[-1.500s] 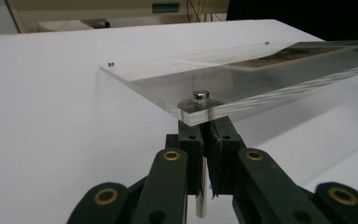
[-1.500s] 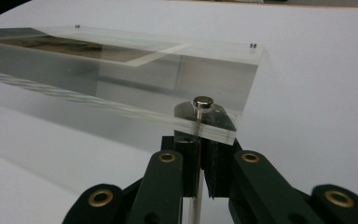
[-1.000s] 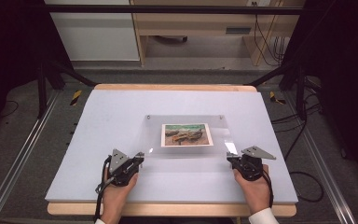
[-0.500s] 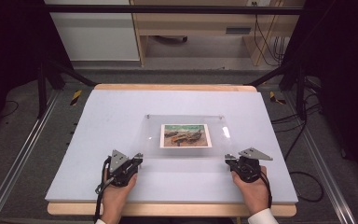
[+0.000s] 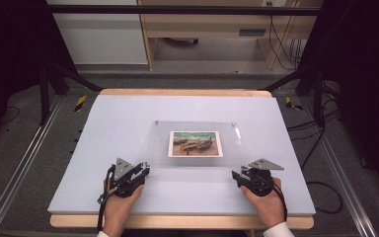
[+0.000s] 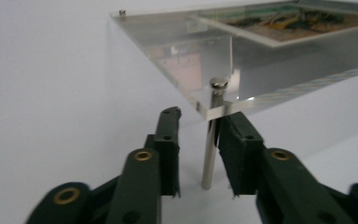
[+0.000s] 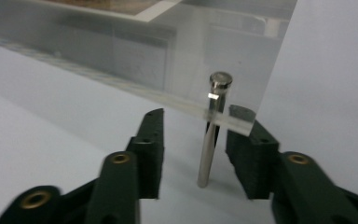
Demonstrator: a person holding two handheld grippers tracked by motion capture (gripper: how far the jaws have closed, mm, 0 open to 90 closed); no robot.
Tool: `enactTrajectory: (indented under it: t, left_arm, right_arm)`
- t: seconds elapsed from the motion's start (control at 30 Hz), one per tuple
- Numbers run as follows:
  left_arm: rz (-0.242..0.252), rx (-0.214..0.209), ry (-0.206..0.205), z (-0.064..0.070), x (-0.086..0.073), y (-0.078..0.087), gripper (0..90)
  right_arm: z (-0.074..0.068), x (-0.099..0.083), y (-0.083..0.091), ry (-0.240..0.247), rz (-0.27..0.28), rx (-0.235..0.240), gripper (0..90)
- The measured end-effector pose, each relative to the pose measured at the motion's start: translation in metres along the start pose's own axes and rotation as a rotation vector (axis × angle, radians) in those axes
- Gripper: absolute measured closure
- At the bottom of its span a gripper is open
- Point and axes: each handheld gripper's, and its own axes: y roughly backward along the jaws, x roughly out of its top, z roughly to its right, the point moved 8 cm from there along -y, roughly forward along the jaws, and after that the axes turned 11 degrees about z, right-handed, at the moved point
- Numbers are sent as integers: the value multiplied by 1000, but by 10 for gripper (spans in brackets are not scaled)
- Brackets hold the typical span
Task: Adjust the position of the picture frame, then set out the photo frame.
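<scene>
The left hand-held gripper and the right hand-held gripper are each spread wide around a shiny metal leg at a near corner of the clear frame, which stands on the counter with a picture farther in.

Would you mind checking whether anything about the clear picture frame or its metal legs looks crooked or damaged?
Nothing stands out. The acrylic frame sits square on the table, its picture flat inside. The near corner posts stand upright between each gripper's open fingers, with no visible cracks.
</scene>
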Motion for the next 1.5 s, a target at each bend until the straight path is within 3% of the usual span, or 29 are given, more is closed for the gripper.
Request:
enactTrajectory:
  t: [0.17, 0.37, 0.5, 0.67, 0.77, 0.9, 1.0, 1.13, 1.23, 1.3, 1.37, 1.5]
  left_arm:
    - [-24, -30, 42, -1, 2, 5, 446]
    - [-17, -65, 74, -2, 7, 12, 293]
    - [-10, -98, 63, -1, 14, 16, 192]
    - [39, -115, 29, -2, 30, 19, 99]
    - [47, -126, 23, -2, 38, 16, 89]
    - [21, -160, 9, -2, 50, 6, 112]
    - [-7, -171, -9, -3, 59, -5, 123]
    - [-4, -177, 6, -8, 66, -20, 185]
    - [-31, -157, 4, -13, 59, -24, 215]
    - [-23, -139, 17, -17, 56, -25, 243]
    - [-25, -139, 40, -19, 53, -26, 252]
    - [-41, -146, 48, -17, 49, -26, 256]
  right_arm:
    - [-2, -1, 11, 42, -1, -12, 329]
    - [5, 5, 23, 22, 44, -26, 221]
    - [9, 9, 28, 8, 67, -20, 170]
    - [12, 20, 34, -5, 111, -7, 129]
    - [14, 29, 33, 1, 126, 1, 119]
    - [15, 46, 30, 4, 132, 11, 156]
    - [17, 58, 23, 18, 106, 26, 231]
    - [22, 68, 7, 9, 50, 53, 294]
    - [25, 69, -4, -23, 36, 69, 339]
    - [26, 66, -10, -33, 31, 74, 357]
    - [27, 61, -14, -45, 14, 72, 370]
    - [25, 52, -16, -92, -12, 96, 379]
